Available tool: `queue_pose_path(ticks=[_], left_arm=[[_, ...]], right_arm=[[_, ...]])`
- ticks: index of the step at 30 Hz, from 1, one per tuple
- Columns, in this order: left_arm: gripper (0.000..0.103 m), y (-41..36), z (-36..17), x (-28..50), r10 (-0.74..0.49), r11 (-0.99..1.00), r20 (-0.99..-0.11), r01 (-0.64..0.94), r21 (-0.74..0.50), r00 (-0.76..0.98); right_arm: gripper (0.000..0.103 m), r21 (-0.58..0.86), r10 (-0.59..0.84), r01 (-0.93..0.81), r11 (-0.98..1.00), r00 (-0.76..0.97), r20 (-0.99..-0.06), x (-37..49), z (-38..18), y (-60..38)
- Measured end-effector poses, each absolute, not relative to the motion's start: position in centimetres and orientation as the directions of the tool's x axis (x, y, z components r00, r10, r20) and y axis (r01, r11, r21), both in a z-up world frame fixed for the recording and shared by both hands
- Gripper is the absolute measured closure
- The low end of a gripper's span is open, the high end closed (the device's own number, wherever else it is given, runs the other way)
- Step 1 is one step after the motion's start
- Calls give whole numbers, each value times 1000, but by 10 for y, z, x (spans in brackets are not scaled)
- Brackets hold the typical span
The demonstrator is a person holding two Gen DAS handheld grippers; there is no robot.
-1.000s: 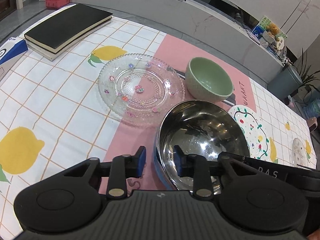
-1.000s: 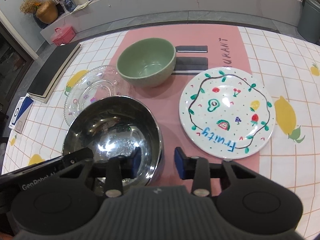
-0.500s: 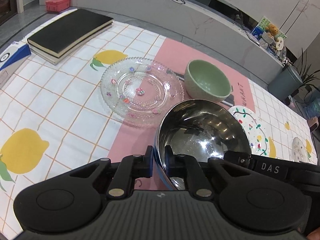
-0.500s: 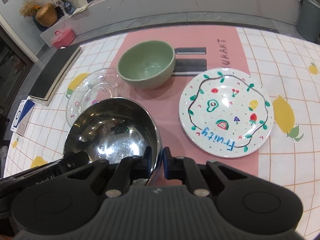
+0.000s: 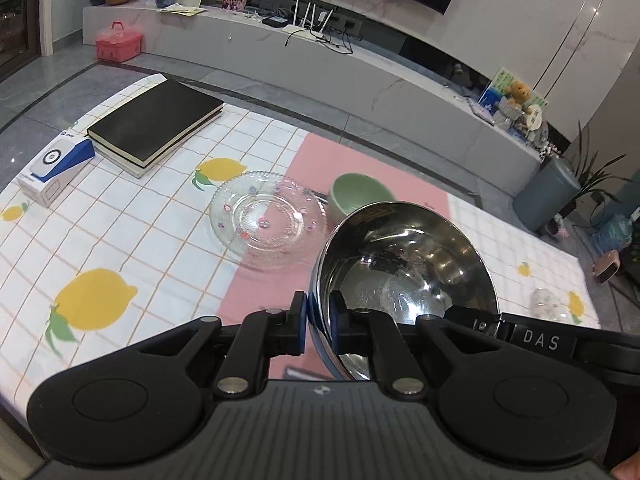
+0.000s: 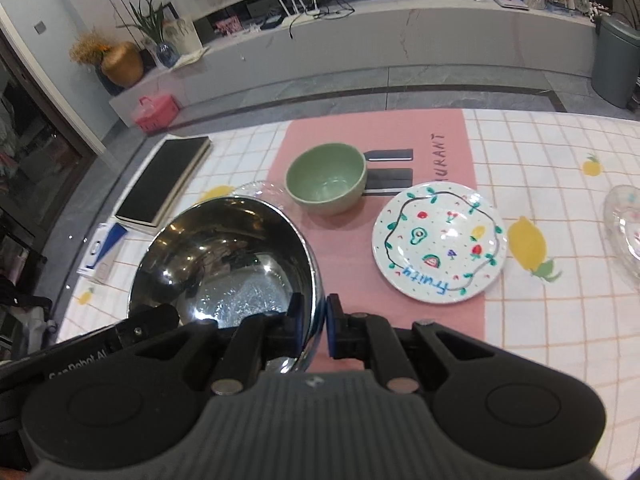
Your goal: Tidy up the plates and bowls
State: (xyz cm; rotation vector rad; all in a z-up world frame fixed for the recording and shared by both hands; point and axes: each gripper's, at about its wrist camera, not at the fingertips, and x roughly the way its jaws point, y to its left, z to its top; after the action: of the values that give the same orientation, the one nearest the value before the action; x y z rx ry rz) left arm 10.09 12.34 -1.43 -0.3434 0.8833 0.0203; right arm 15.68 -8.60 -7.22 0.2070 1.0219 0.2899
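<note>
A large steel bowl (image 5: 404,264) hangs above the table, held from both sides. My left gripper (image 5: 319,322) is shut on its left rim, one pad inside and one outside. My right gripper (image 6: 314,324) is shut on the right rim of the steel bowl (image 6: 224,256). Beyond it on the pink runner stands a green bowl (image 6: 326,178), also in the left wrist view as the green bowl (image 5: 358,192). A clear glass plate (image 5: 266,220) with small flowers lies to its left. A white fruit-painted plate (image 6: 438,242) lies to the right.
A black book (image 5: 156,120) and a blue-white box (image 5: 54,168) lie at the far left of the lemon-patterned cloth (image 5: 96,240). Another clear glass dish (image 6: 626,224) sits at the right edge. A black holder (image 6: 390,178) lies behind the green bowl.
Both grippers closed on the steel bowl's rim, then lifted it off the table. The dishes on the table now look smaller and farther below.
</note>
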Motion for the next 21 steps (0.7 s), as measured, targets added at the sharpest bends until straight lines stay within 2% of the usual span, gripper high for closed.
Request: queue_pose_path(ticks=[9, 21], left_arm=[[91, 94, -3, 62, -175, 940, -753, -120, -320, 634], [91, 79, -41, 48, -234, 923, -801, -134, -362, 550]], right_arm=[[93, 334, 340, -106, 937, 503, -795, 102, -51, -129], [93, 337, 315, -37, 941, 462, -829, 69, -80, -163]])
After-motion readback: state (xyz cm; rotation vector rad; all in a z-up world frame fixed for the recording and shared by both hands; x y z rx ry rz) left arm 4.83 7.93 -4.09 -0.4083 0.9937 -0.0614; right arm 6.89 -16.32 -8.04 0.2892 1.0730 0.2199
